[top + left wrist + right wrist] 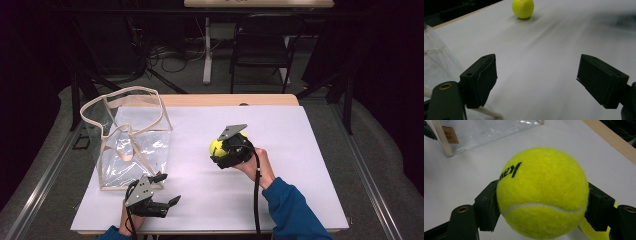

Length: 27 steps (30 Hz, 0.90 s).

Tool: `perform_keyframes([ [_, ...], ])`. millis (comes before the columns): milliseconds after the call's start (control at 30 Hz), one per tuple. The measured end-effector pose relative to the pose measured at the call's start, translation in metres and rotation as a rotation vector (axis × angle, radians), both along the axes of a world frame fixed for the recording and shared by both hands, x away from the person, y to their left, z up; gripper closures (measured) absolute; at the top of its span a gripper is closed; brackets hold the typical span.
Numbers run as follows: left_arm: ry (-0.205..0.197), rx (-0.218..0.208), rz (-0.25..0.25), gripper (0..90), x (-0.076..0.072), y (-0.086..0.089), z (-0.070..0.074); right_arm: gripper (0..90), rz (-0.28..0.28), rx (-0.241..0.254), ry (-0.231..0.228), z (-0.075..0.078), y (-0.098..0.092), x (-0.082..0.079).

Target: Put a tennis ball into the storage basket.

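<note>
A yellow tennis ball (216, 146) (541, 192) with black lettering sits between the jaws of my right gripper (225, 151) (542, 207), which is shut on it near the middle of the white sheet. A second patch of yellow (591, 232) (243, 134) peeks out beside and below the held ball. In the left gripper view a tennis ball (523, 8) rests far off on the sheet. My left gripper (167, 189) (536, 82) stands open near the front left, with nothing between its pads, beside the corner of a clear bag (130, 135).
The clear bag (486, 132) (434, 57) has beige trim and handles and stands open-topped at the left of the white sheet (280, 150). The wooden table edge (225, 100) runs along the back. A chair (260, 45) and cables lie beyond the table.
</note>
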<state>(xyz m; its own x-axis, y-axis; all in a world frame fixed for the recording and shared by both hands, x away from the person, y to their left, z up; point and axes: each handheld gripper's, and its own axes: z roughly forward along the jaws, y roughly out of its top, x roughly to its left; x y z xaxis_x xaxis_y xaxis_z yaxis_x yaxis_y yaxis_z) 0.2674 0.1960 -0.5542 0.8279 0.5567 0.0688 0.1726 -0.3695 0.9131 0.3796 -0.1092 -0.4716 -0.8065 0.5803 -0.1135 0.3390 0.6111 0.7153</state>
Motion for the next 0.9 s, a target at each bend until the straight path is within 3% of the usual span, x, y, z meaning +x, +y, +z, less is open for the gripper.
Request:
perform_keyframes([
  [900,0.003,-0.004,-0.002,15.9,0.000,-0.001,-0.001,25.7,0.008,0.028,-0.043,0.028,0.009,0.013],
])
